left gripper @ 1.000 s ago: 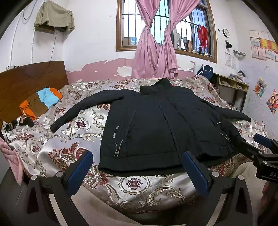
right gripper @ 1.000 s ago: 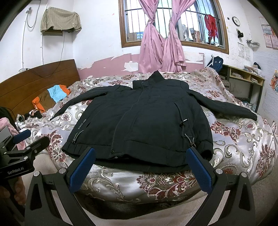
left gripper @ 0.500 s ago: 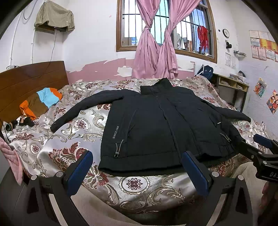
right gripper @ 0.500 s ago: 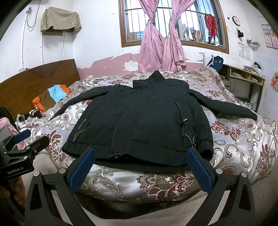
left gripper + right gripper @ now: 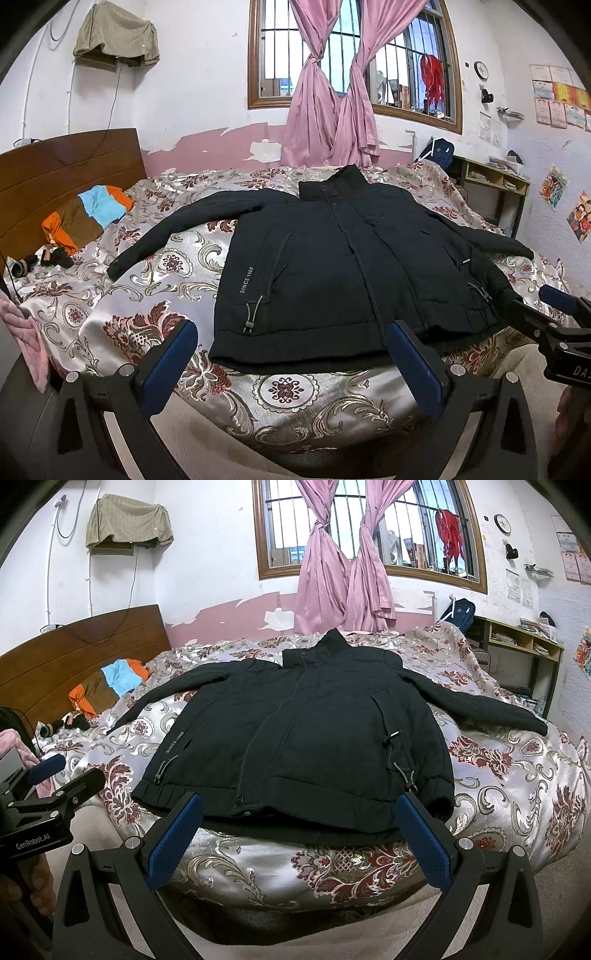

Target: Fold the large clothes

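A large black zip-up jacket [image 5: 332,266] [image 5: 303,738] lies flat and face up on the bed, collar toward the window, both sleeves spread out to the sides. Its hem sits near the bed's front edge. My left gripper [image 5: 291,358] hovers open just short of the hem's left half, nothing between its blue pads. My right gripper [image 5: 299,834] is open too, in front of the hem's middle and right part. Each gripper also shows at the edge of the other's view: the right gripper [image 5: 554,325] and the left gripper [image 5: 55,786].
The bed carries a shiny floral cover [image 5: 155,280]. Folded orange, blue and brown clothes [image 5: 88,214] lie by the wooden headboard [image 5: 66,173]. A desk with shelves [image 5: 517,646] stands at the right wall. Pink curtains [image 5: 340,572] hang at the window behind.
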The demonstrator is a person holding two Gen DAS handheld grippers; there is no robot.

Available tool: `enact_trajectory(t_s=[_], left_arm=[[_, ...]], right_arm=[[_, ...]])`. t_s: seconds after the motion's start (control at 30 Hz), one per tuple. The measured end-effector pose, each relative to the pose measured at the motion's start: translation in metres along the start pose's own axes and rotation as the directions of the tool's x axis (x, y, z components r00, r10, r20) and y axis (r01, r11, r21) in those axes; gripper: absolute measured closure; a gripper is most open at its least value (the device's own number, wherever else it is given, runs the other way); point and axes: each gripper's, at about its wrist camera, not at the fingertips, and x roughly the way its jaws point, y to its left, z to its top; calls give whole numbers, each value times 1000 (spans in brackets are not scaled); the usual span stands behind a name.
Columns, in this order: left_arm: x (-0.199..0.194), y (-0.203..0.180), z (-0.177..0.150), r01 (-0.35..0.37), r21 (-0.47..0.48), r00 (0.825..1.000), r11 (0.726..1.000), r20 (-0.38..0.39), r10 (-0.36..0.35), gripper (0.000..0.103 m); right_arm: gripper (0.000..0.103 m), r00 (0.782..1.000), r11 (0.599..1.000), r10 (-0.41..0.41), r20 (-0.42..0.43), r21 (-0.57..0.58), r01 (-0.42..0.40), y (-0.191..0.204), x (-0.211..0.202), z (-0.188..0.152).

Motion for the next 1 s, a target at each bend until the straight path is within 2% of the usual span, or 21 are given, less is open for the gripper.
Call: enact_trajectory(t_s=[0.2,0.4,0.63,0.73,0.87,1.0], left_arm=[[0,-2,1,-1,-1,1000,1000,-4,1,0],[17,0,2,-46,13,996,999,-74,46,0],[47,-1,18,-49,-7,991,999,-125,47,0],[64,-6,28,-55,6,988,998,-143,55,0],[90,-15,43,-61,21,985,998,-163,64,0],[116,-20,56,-50,-35,980,998,-194,42,0]], right_arm=[[1,1000,1000,1,-4,0,-1,0,-1,1],[1,999,999,23,-34,49,-22,-2,7,-3],[1,995,994,43,-86,108,-33,-14,33,-1],[1,991,995,0,-131,101,14,-25,53,4],[1,988,993,-55,-144,91,69,-41,70,13],[1,986,983,-95,-134,143,114,-68,87,25]])
